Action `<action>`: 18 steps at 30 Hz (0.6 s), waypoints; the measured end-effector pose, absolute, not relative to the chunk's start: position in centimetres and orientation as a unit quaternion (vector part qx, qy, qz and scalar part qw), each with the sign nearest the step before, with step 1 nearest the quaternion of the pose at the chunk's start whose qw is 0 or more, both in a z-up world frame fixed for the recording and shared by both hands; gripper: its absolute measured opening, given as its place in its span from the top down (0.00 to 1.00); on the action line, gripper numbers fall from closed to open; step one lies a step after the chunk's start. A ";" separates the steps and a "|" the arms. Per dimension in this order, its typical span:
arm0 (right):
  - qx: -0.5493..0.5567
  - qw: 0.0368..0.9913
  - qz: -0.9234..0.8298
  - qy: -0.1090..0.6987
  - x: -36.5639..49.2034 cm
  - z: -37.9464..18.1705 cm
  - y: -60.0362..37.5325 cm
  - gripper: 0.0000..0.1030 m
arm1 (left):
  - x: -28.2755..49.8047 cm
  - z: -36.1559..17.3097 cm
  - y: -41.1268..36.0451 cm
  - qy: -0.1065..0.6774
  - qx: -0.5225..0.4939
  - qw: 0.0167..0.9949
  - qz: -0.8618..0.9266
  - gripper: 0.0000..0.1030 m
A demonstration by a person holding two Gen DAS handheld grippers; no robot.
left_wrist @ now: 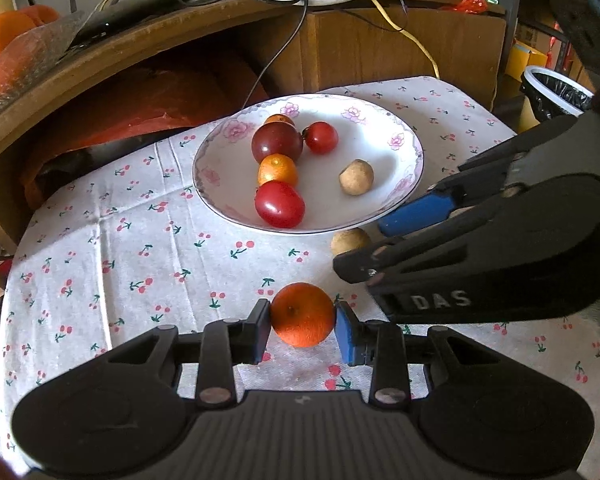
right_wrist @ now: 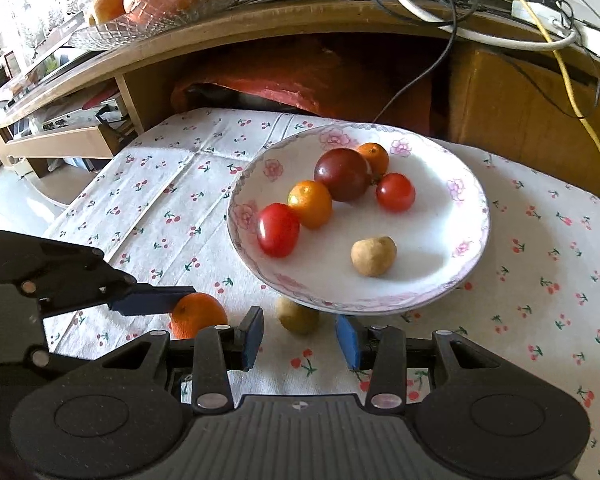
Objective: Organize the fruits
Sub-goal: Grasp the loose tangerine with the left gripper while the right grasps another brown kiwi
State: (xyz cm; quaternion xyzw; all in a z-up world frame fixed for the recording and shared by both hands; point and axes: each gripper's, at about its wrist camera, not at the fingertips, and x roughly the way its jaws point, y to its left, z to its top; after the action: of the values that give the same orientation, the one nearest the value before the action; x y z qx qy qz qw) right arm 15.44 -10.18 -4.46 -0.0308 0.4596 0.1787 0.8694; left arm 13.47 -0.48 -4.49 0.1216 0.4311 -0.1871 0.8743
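A small orange (left_wrist: pixel 303 314) rests on the cherry-print cloth, and my left gripper (left_wrist: pixel 302 334) is shut on it with a pad against each side. In the right wrist view the same orange (right_wrist: pixel 198 316) shows beside the left gripper's blue finger (right_wrist: pixel 152 300). My right gripper (right_wrist: pixel 300 340) is open. A small brown fruit (right_wrist: pixel 298 316) lies just ahead between its fingers, under the plate's near rim. The flowered white plate (right_wrist: pixel 428 220) holds a dark tomato (right_wrist: pixel 342 174), two red tomatoes, two small orange fruits and another brown fruit (right_wrist: pixel 374 256).
A wooden desk (right_wrist: pixel 340 16) with tangled cables runs behind the table, and a glass bowl of oranges (right_wrist: pixel 160 4) stands on it. A red bag (right_wrist: pixel 300 80) sits under the desk. A bin with a black liner (left_wrist: pixel 556 92) stands off the table's far right corner.
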 end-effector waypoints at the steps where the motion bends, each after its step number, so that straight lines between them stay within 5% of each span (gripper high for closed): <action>1: -0.030 0.869 0.179 0.460 15.5 -4.6 -10.1 0.67 | 13.4 -4.5 -0.5 0.431 0.122 0.875 -0.187 0.59; 6: -0.034 0.868 0.171 0.465 15.8 -4.9 -9.8 0.80 | 13.3 -4.4 -0.1 0.430 0.121 0.875 -0.183 0.59; 18: -0.044 0.861 0.170 0.477 14.6 -4.4 -10.3 0.81 | 13.0 -4.3 -0.4 0.429 0.129 0.875 -0.184 0.59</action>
State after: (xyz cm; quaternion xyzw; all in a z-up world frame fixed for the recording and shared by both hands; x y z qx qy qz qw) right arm 14.58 -10.26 -4.42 -0.0443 0.4766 0.1704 0.8613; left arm 13.04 -0.38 -4.34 0.1295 0.4291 -0.1841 0.8748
